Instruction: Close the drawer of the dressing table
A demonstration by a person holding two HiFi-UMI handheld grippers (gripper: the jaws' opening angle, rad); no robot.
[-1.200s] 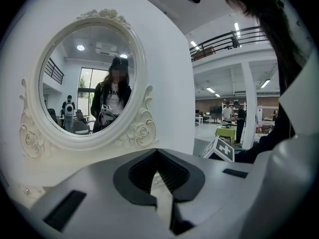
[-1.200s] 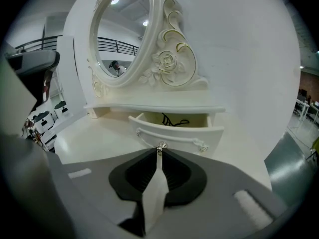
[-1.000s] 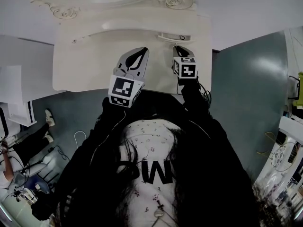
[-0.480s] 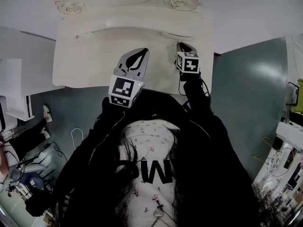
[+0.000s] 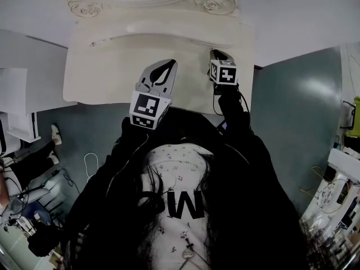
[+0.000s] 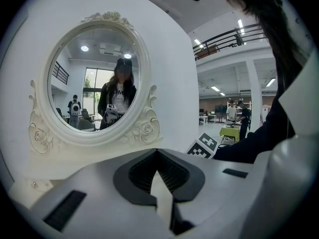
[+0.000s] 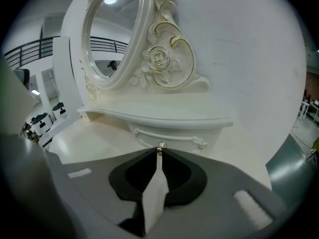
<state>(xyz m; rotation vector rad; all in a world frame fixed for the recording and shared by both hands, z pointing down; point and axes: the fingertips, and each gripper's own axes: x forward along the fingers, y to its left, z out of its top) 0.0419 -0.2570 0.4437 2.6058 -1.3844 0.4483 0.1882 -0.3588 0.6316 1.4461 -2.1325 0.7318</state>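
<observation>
The white dressing table [image 5: 107,72] fills the top of the head view. Its small drawer [image 7: 172,132] sits under the curved shelf below the mirror, with its front close in under the shelf edge. A small metal knob [image 7: 160,145] sticks out of the drawer front. My right gripper [image 7: 159,151] is shut, and its tips rest right against that knob. In the head view the right gripper [image 5: 218,54] reaches to the shelf at the table's back right. My left gripper [image 5: 161,71] is shut with nothing in it and hangs over the tabletop.
An oval mirror [image 6: 94,78] in a carved white frame stands at the back of the table. A white wall is behind it. Grey-green floor [image 5: 292,111] lies to the right. People and desks stand far off in the hall.
My right gripper has moved forward toward the shelf, and the drawer front has gone in with it. The left gripper has barely moved.
</observation>
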